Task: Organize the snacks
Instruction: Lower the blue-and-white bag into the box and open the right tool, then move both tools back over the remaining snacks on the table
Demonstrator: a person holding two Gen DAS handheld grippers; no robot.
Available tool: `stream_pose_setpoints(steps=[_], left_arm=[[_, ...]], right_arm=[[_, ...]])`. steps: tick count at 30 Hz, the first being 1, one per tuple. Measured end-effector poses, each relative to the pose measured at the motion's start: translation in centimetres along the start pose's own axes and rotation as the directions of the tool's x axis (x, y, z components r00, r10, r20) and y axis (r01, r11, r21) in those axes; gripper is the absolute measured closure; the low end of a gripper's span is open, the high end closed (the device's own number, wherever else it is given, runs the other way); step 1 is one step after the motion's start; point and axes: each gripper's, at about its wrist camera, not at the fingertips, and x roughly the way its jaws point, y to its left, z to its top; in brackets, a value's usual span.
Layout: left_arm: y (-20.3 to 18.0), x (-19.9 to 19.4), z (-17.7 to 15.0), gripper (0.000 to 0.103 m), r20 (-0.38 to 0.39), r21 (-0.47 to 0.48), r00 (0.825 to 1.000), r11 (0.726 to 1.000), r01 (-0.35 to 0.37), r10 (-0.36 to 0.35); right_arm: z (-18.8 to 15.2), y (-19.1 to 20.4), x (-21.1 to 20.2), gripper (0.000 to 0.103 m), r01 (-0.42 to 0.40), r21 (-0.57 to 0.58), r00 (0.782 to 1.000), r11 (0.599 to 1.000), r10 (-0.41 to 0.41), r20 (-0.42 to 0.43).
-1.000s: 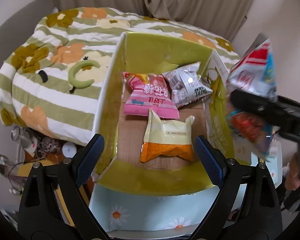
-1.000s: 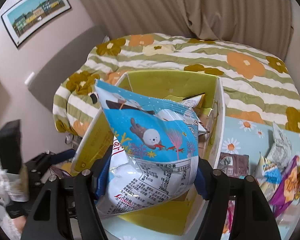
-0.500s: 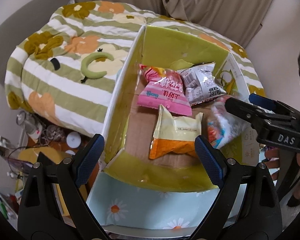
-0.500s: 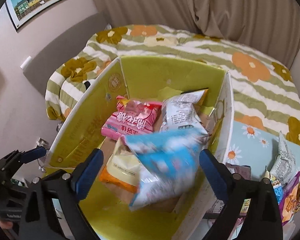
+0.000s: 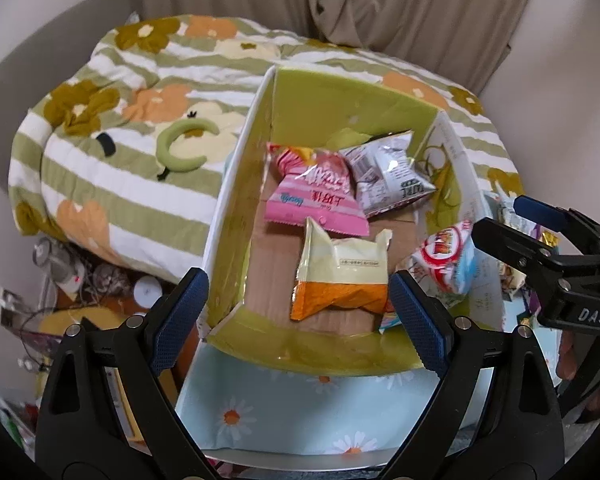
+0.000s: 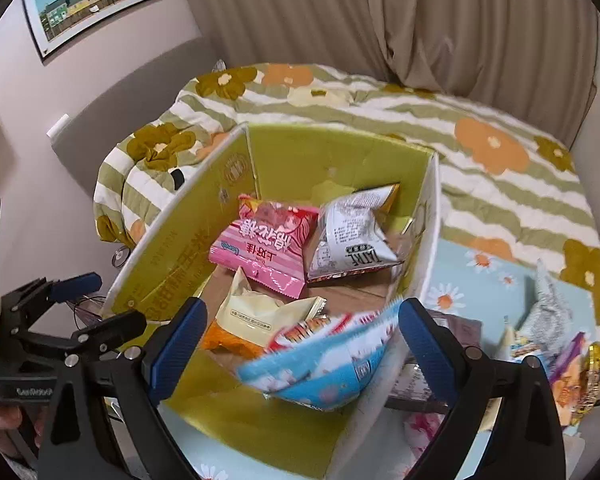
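A cardboard box (image 5: 320, 104) with a yellow-green inside holds a pink bag (image 5: 320, 196), a silver bag (image 5: 388, 172) and a cream-and-orange bag (image 5: 340, 272). A blue-and-white snack bag (image 6: 324, 364), blurred, lies tilted in the box's near right corner (image 5: 444, 256), free of any pads. My right gripper (image 6: 302, 312) hangs open just above that bag, over the box's (image 6: 332, 152) right wall. My left gripper (image 5: 296, 292) stands open and empty over the near edge of the box. Each gripper shows in the other's view: right (image 5: 512, 220), left (image 6: 100, 304).
Several loose snack packets (image 6: 552, 320) lie right of the box on a pale blue daisy cloth (image 6: 460, 280). A striped floral quilt (image 5: 120, 152) lies behind and left. Cluttered small items (image 5: 80, 276) sit low at the left. Curtains hang behind.
My right gripper opened and let go of the blue-and-white bag, which dropped into the box's near right corner. The left gripper stayed open in about the same place.
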Motion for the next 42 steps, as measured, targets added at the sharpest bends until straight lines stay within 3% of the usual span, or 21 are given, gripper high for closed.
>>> stream_pose_setpoints(steps=[9,16,22,27,34,42], left_arm=[[-2.2,-3.0,-0.2,0.012,0.043,0.083,0.997,0.994,0.065,-0.069],[-6.0,-4.7,-0.6,0.012,0.077,0.187,0.981,0.969,0.163,-0.180],[-11.2,-4.8,-1.2,0.012,0.060,0.250,0.970,0.945,0.213,-0.235],[-16.1,-4.2,-1.7,0.012,0.054,0.253,0.970,0.943,0.215,-0.235],[-23.4,-1.2,-2.4,0.012,0.012,0.180,0.977,0.962,0.206,-0.211],[-29.6,3.2,-2.2,0.012,-0.040,0.130,0.985,0.976,0.173,-0.169]], right_arm=[[-1.5,0.1,-5.7,0.007,0.051,0.064,0.994,0.997,-0.057,0.091],[-4.5,-1.2,-10.5,0.007,0.150,0.164,0.975,0.975,-0.174,0.141],[-7.1,-5.1,-14.0,0.007,0.218,0.270,0.952,0.938,-0.265,0.151],[-8.9,-9.8,-15.9,0.007,0.271,0.320,0.939,0.908,-0.323,0.122],[-11.5,-17.4,-16.7,0.007,0.211,0.355,0.966,0.911,-0.251,0.068],[-13.9,-24.5,-15.6,0.007,0.089,0.406,0.995,0.910,-0.101,0.009]])
